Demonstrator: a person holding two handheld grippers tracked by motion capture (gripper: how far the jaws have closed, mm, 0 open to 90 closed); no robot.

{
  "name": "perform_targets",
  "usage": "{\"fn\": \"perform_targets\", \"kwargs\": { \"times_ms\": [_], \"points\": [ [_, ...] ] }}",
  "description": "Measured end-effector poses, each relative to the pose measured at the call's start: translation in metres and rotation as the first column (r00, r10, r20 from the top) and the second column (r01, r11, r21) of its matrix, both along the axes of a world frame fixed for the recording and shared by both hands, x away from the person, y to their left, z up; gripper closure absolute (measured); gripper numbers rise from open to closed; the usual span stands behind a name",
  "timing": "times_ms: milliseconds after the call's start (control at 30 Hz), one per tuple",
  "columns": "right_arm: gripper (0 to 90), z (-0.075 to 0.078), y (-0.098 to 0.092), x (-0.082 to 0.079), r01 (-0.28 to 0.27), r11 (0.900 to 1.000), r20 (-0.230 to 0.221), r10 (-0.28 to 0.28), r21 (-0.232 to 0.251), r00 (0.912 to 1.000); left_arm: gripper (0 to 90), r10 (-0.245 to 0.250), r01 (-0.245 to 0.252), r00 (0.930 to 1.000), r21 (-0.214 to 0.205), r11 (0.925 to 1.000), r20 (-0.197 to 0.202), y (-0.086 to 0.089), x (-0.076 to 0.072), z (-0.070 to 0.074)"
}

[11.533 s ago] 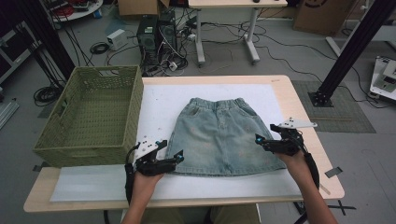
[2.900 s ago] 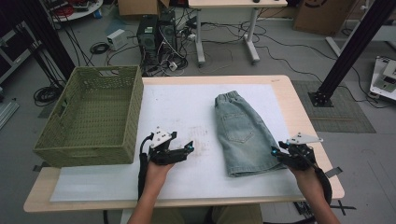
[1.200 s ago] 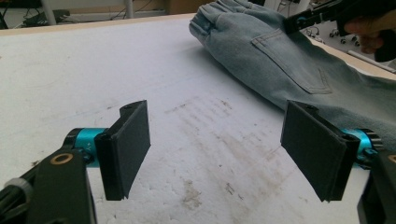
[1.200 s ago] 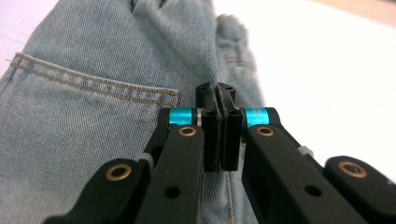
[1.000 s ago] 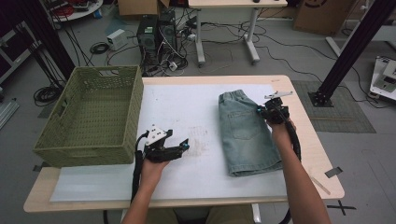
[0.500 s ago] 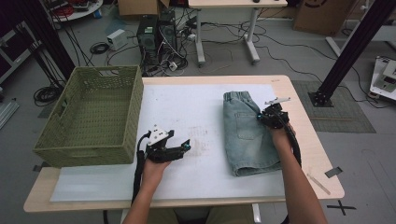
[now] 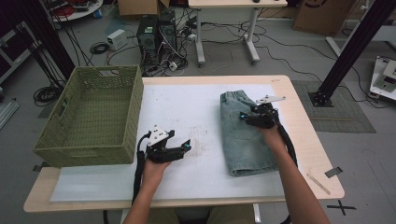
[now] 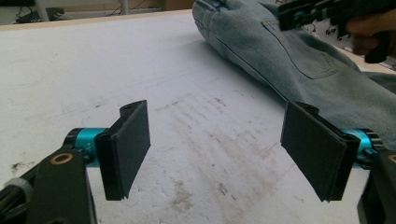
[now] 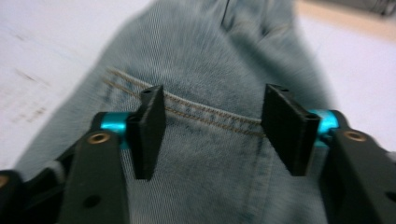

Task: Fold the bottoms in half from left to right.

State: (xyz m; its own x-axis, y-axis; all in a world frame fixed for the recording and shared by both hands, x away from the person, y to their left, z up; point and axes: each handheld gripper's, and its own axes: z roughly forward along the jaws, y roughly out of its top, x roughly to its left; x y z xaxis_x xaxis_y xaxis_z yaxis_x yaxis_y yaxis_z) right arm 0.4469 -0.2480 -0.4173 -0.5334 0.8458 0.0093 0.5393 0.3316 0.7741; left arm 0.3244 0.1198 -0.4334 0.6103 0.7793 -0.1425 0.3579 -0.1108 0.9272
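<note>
A folded light-blue denim garment (image 7: pixel 245 144) lies on the right half of the white mat (image 7: pixel 196 112), waistband at the far end. My right gripper (image 7: pixel 243 116) hovers just over its upper part, near a stitched pocket seam (image 9: pixel 205 114). Its jaws have just been opening and now stand apart over the denim (image 9: pixel 205 60) without pinching it. My left gripper (image 7: pixel 186 148) rests low over the bare mat left of the denim (image 8: pixel 299 60), open with nothing between its fingers (image 8: pixel 126 149). Past the denim, the left gripper view shows the right gripper (image 8: pixel 299 11).
A green woven basket (image 7: pixel 105 70) stands at the table's left end, beside the mat. The wooden table edge (image 7: pixel 308 135) runs right of the garment. Stains mark the mat (image 8: pixel 224 154) in front of the left gripper. Cables and computer gear lie on the floor beyond.
The right gripper has let go of the denim, its jaws spreading, and has shifted slightly left and lower over the garment. The left gripper has kept still.
</note>
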Motion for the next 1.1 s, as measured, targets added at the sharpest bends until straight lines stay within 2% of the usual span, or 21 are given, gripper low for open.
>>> {"fn": "perform_targets", "kwargs": {
  "times_ms": [67, 133, 300, 467, 567, 600, 633, 700, 833, 867, 900, 1000, 1100],
  "points": [
    [37.2, -0.008, 0.006, 0.007, 0.021, 0.9990, -0.025, -0.022, -0.038, 0.9995, 24.0, -0.002, 0.002, 1.0000, 0.003, 1.0000, 0.000, -0.001, 0.000, 0.000],
    [37.1, -0.015, 0.007, 0.011, 0.029, 0.9983, -0.045, -0.031, -0.051, 0.9985, 24.1, -0.002, 0.002, 1.0000, 0.003, 1.0000, -0.002, -0.002, 0.000, -0.001],
    [37.3, -0.023, 0.011, 0.014, 0.019, 0.9954, -0.045, -0.023, -0.094, 0.9987, 24.0, -0.001, 0.001, 1.0000, 0.001, 1.0000, -0.003, -0.001, 0.000, -0.001],
    [37.0, -0.019, 0.009, 0.012, 0.026, 0.9975, -0.069, -0.030, -0.066, 0.9972, 24.0, 0.002, -0.002, 1.0000, 0.002, 1.0000, -0.003, 0.000, 0.000, -0.001],
    [32.2, -0.006, -0.002, 0.005, 0.015, 0.9992, -0.103, -0.011, 0.038, 0.9946, 24.0, 0.004, -0.004, 1.0000, 0.001, 1.0000, -0.002, 0.002, 0.001, -0.001],
    [32.3, -0.002, -0.006, 0.001, 0.008, 0.9983, -0.098, -0.003, 0.058, 0.9952, 24.0, 0.006, -0.006, 1.0000, -0.003, 1.0000, -0.001, 0.002, 0.001, -0.001],
    [33.7, 0.001, -0.010, -0.004, 0.001, 0.9986, -0.082, 0.003, 0.052, 0.9967, 24.1, 0.008, -0.008, 1.0000, -0.003, 1.0000, 0.000, 0.002, 0.002, -0.001],
    [37.5, 0.004, -0.018, -0.013, -0.007, 1.0000, -0.065, 0.008, 0.007, 0.9978, 24.1, 0.006, -0.006, 1.0000, -0.004, 1.0000, 0.001, 0.002, 0.002, -0.001],
    [40.7, -0.006, -0.031, -0.021, -0.004, 0.9958, -0.125, -0.008, -0.092, 0.9922, 24.1, 0.004, -0.003, 1.0000, -0.005, 1.0000, 0.004, 0.003, 0.002, 0.000],
    [40.8, -0.010, -0.033, -0.021, -0.005, 0.9952, -0.148, -0.010, -0.098, 0.9890, 24.1, 0.005, -0.005, 1.0000, -0.006, 1.0000, 0.004, 0.003, 0.002, 0.000],
    [41.0, -0.012, -0.033, -0.021, -0.005, 0.9954, -0.150, -0.010, -0.095, 0.9886, 24.0, 0.005, -0.005, 1.0000, -0.008, 1.0000, 0.004, 0.003, 0.002, 0.000],
    [41.0, -0.016, -0.030, -0.024, -0.008, 0.9913, -0.129, -0.009, -0.132, 0.9916, 24.0, 0.005, -0.005, 1.0000, -0.008, 1.0000, 0.005, 0.003, 0.002, 0.000],
    [41.2, -0.015, -0.032, -0.028, -0.007, 0.9929, -0.127, -0.008, -0.119, 0.9919, 24.0, 0.006, -0.006, 1.0000, -0.008, 0.9999, 0.003, 0.004, 0.002, 0.000]
  ]
}}
